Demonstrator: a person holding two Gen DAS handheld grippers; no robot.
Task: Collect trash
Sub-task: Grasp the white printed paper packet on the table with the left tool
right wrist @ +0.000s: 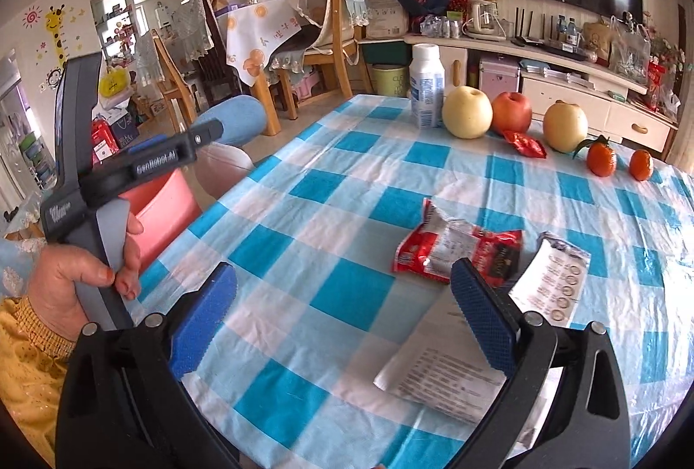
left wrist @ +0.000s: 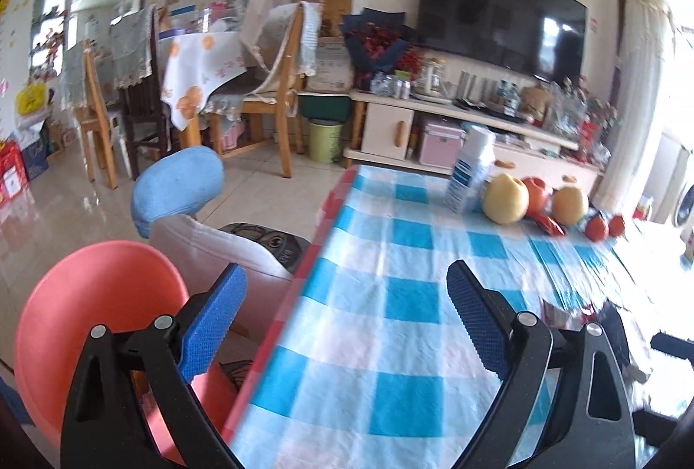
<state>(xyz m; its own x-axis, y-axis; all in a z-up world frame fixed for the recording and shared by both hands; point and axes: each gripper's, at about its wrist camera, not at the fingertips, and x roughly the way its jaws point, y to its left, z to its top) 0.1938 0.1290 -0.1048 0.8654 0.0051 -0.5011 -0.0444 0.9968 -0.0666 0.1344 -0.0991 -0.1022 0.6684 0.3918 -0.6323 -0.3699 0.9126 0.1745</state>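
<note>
Trash lies on the checked tablecloth (right wrist: 277, 235) just ahead of the right gripper (right wrist: 345, 302), whose blue-padded jaws are spread wide with nothing between them. Closest to that claw, partly under its right finger, is a white printed paper (right wrist: 438, 382) lying flat; just beyond the right fingertip sit a crumpled red-and-silver wrapper (right wrist: 451, 248) and, beside it to the right, a white packet (right wrist: 555, 282) printed with circles. Farther out, a small red wrapper (right wrist: 525, 144) rests among the fruit — a yellow apple (right wrist: 467, 112), a red apple (right wrist: 512, 111), a second yellow apple (right wrist: 564, 126) and two tangerines (right wrist: 602, 159) — with a white bottle (right wrist: 427, 92) standing to the left of them.

To the left of the right claw, a hand (right wrist: 82, 274) in a yellow sleeve grips the handle of the left gripper (left wrist: 347, 308). Its jaws are released too, standing apart over the table's left edge, empty. Its left finger overhangs a pink bin (left wrist: 99, 321) below the table; behind that is a blue-topped chair (left wrist: 178, 187). Well ahead to its right, the bottle and fruit appear blurred.
</note>
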